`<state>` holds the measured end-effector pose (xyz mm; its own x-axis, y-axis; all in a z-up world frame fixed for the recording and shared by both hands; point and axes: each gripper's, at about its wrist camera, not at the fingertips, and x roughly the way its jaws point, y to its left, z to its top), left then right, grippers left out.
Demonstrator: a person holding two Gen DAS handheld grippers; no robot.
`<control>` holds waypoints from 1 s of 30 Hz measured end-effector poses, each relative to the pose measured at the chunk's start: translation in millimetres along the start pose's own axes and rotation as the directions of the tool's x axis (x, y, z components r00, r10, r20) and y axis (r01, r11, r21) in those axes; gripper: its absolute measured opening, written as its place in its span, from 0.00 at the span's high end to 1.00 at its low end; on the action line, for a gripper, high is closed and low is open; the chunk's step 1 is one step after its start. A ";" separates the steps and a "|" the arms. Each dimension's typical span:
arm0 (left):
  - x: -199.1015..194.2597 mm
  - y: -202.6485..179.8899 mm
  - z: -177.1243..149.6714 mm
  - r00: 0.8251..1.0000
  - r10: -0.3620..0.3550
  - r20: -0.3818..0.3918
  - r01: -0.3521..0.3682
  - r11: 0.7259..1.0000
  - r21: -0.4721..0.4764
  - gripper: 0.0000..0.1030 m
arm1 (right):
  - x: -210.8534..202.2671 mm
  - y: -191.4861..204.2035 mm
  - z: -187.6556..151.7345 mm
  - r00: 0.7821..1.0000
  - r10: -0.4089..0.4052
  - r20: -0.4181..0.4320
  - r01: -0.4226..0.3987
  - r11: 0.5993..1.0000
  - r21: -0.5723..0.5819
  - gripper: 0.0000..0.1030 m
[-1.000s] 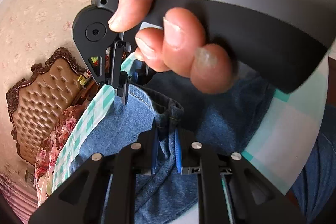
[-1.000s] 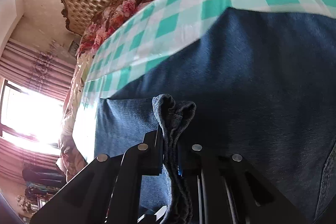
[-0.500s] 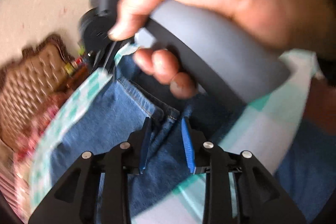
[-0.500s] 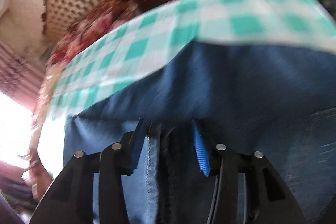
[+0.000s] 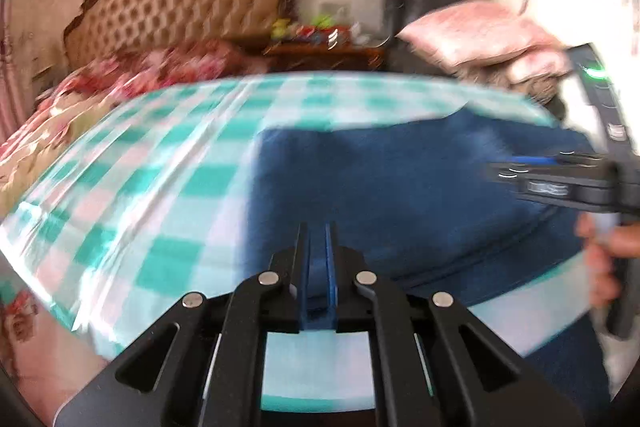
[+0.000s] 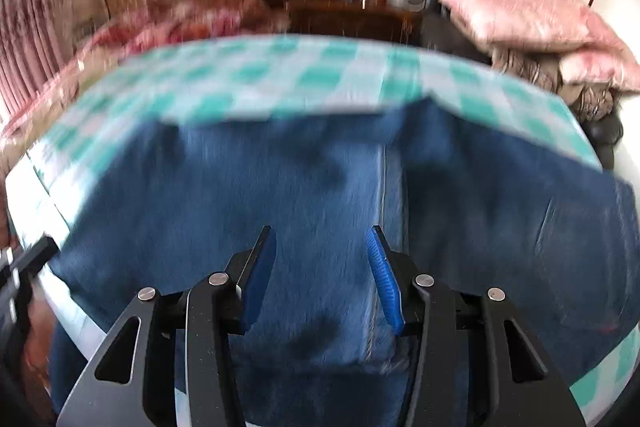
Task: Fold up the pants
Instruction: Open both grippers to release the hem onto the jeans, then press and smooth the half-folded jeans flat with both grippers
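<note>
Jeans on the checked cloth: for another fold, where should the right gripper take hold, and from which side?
Probably the near edge of the jeans, below the right gripper. There the denim ends in a thick layered edge towards the camera, so open fingers can come from the near side, one above and one below. Blur hides finer detail.

The dark blue denim pants (image 6: 320,187) lie folded flat on the checked cloth. They spread beneath and ahead of the right fingers, untouched by either pad.
</note>
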<state>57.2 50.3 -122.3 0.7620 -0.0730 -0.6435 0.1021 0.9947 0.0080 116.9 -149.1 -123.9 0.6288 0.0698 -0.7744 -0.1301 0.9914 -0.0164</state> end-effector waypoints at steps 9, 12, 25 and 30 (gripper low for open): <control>-6.4 48.4 -3.9 0.986 0.168 0.011 -0.166 0.980 -0.109 0.86 | 14.3 -14.8 -20.5 0.997 -0.074 -0.024 0.075 0.996 0.055 0.15; -4.7 28.7 18.1 0.995 0.092 0.047 -0.090 0.995 -0.047 0.63 | 15.6 -19.4 -22.8 0.998 -0.053 -0.022 0.054 0.996 0.067 0.14; 80.3 -48.2 94.6 0.993 -0.046 -0.107 0.039 0.997 -0.067 0.01 | 15.9 -20.1 -24.3 0.999 -0.035 -0.032 0.037 0.997 0.065 0.12; 128.2 -40.3 97.0 0.970 0.093 -0.225 -0.092 0.996 0.013 0.02 | 14.4 -20.0 -26.2 0.999 -0.023 -0.034 0.025 0.998 0.050 0.11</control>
<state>212.8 -6.2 -130.9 0.6049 0.0378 -0.7954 0.0397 0.9962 0.0776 108.5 -170.8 -151.3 0.6054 0.0433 -0.7947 -0.0759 0.9971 -0.0034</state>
